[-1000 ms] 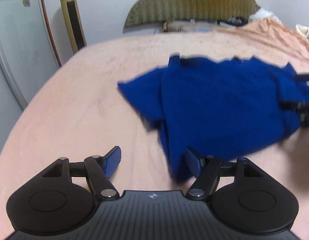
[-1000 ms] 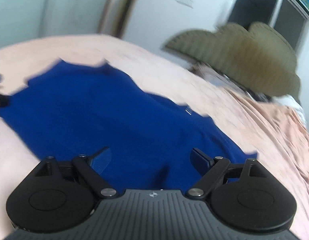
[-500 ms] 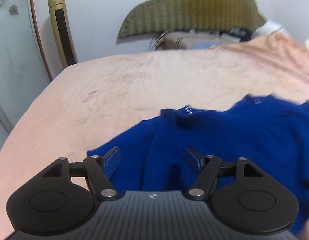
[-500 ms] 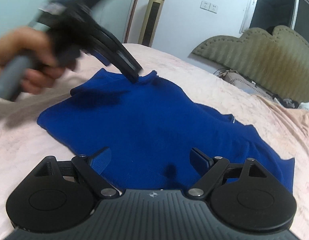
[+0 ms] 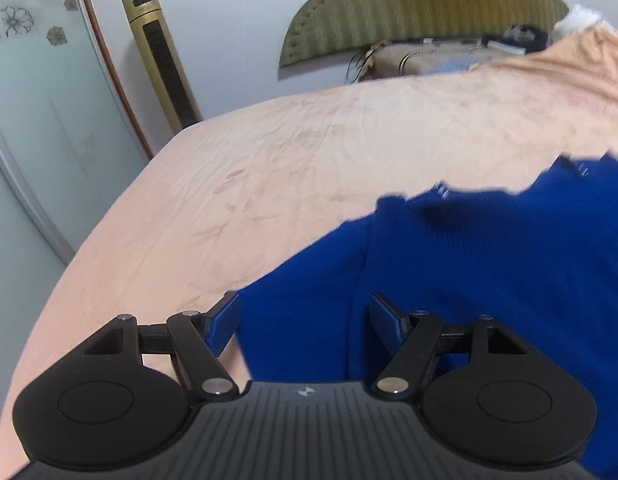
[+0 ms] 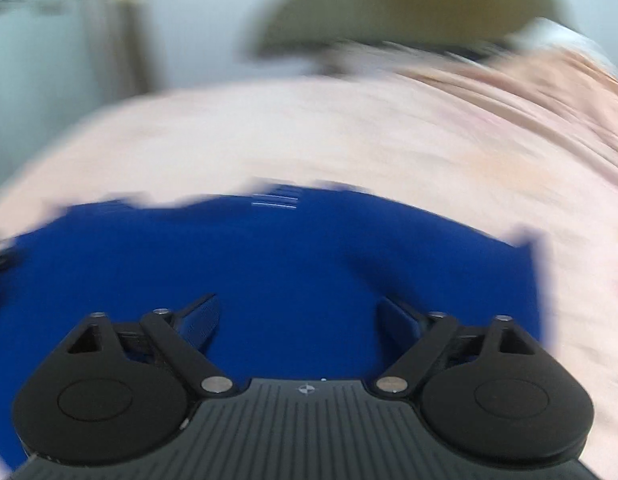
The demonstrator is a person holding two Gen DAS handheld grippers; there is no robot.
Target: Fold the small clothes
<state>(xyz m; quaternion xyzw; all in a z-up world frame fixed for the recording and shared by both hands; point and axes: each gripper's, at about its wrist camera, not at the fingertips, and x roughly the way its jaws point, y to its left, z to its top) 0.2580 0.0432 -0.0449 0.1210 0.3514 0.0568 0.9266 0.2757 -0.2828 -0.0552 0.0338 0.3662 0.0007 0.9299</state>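
A dark blue garment (image 5: 489, 264) lies spread on a peach bedsheet (image 5: 269, 168). In the left wrist view my left gripper (image 5: 305, 320) stands open over the garment's left edge, one sleeve or flap below its fingers, nothing pinched. The right wrist view is smeared by motion. There the blue garment (image 6: 289, 260) fills the lower half, and my right gripper (image 6: 297, 322) hovers over its near middle. Its jaws are closing but still stand wide apart, with only flat cloth beneath them and nothing between the pads.
A green padded headboard (image 5: 421, 8) stands at the far end of the bed. A gold tower fan (image 5: 161, 56) and a frosted glass door (image 5: 37, 128) are at the left. Rumpled bedding (image 5: 581, 68) is bunched at the far right.
My left gripper has come in over the garment's left edge and then held still. My right gripper has swung sideways and rolled level, so the view is blurred; its jaws look slightly narrower.
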